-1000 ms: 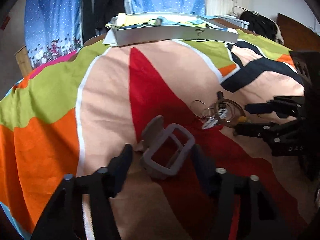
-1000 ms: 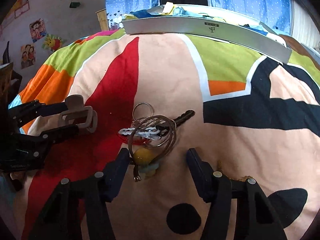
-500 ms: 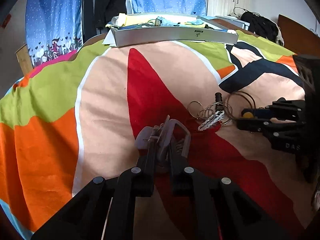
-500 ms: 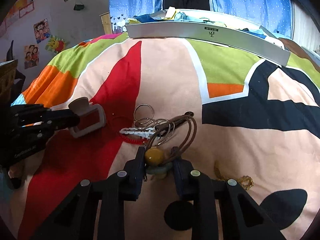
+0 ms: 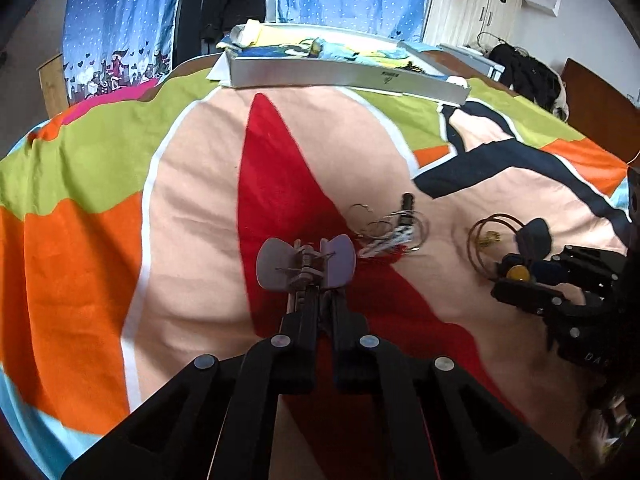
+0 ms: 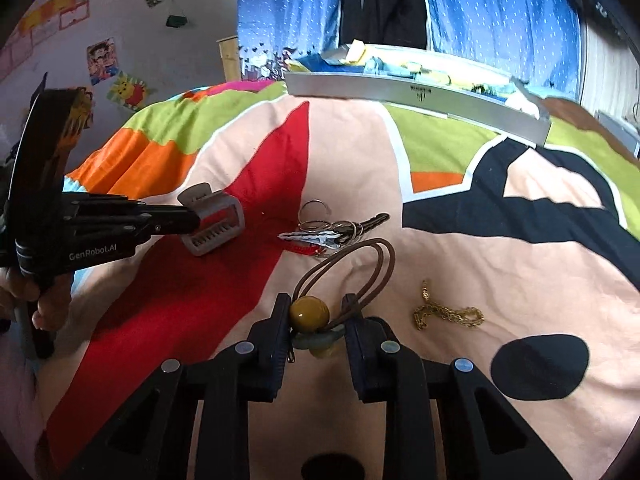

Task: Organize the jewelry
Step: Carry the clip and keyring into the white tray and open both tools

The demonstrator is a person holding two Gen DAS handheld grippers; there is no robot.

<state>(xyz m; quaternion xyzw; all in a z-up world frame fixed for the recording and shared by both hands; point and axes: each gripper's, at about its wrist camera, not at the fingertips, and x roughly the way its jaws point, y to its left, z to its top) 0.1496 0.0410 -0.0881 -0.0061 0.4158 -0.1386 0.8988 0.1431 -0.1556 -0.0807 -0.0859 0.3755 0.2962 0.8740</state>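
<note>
Left gripper (image 5: 306, 280): clamped on grey hair claw (image 5: 305, 262), now lifted off the quilt (image 5: 192, 208). Right gripper (image 6: 314, 320): pinching brown hair tie (image 6: 310, 314), now pulled clear of the ring pile (image 6: 326, 232). Gold chain (image 6: 448, 315): on quilt, right, as before.

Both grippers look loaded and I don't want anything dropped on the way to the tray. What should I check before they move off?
1. Left gripper shut on the grey hair claw: ok.
2. Right gripper shut on the hair tie at its yellow bead: ok.
3. Hair tie's brown loops clear of the key ring pile: cannot tell; they lie close.
4. Gold chain apart from the right fingers: ok, it lies on the bedspread beside them.
5. Grey tray at the far edge reachable with a free path: ok.
6. Free space inside the tray: cannot tell.
</note>
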